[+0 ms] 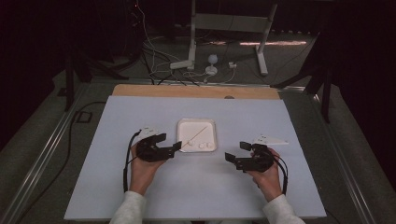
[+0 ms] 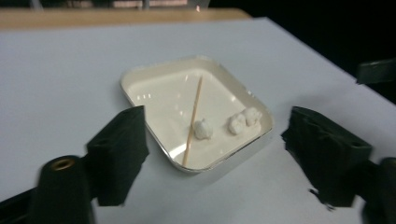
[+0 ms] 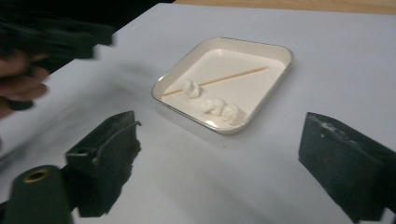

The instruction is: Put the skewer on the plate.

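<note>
A shallow white square tray with rounded corners (image 1: 209,125) is seen at the middle of a pale blue-grey tabletop (image 1: 196,191), flanked by two black hand-held grippers. A thin wooden skewer (image 2: 194,119) is laid slantwise across the tray, one small white lump (image 2: 202,129) being threaded on it or touching it, while two more white lumps (image 2: 243,120) are set side by side near the tray's rim, apart from the stick. The left gripper (image 1: 179,145) is held just beside the tray's left edge, its jaws released and spread wide with nothing between them. The right gripper (image 1: 237,151) is held near the tray's right side, a little apart from it, its jaws likewise parted and empty. Both grippers are pointed inward towards the tray, and neither is touching it. A strip of bare wood (image 1: 196,91) is shown along the far edge of the table
</note>
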`<action>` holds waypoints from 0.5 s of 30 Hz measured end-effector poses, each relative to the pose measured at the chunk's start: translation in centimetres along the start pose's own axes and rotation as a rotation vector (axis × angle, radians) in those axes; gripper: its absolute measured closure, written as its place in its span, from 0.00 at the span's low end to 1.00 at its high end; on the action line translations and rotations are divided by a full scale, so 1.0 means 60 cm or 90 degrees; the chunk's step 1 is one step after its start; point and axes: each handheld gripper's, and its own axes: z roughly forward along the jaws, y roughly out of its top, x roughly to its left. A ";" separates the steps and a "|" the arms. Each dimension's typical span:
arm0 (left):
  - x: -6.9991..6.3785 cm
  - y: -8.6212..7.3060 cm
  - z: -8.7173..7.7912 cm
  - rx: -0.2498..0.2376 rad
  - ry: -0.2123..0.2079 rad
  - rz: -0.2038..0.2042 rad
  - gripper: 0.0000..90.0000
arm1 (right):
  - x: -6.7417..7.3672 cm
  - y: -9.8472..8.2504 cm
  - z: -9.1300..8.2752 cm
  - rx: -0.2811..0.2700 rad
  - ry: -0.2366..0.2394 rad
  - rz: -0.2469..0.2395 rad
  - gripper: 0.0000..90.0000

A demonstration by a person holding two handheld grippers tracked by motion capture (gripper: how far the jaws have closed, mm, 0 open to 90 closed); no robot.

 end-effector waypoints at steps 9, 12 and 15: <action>0.025 -0.037 -0.089 -0.072 0.045 0.035 0.02 | -0.017 -0.026 -0.037 -0.028 -0.017 -0.032 0.01; 0.033 -0.047 -0.110 -0.088 0.049 0.038 0.01 | -0.024 -0.031 -0.048 -0.046 -0.025 -0.029 0.00; 0.039 -0.053 -0.128 -0.106 0.058 0.047 0.01 | -0.030 -0.036 -0.056 -0.056 -0.031 -0.028 0.00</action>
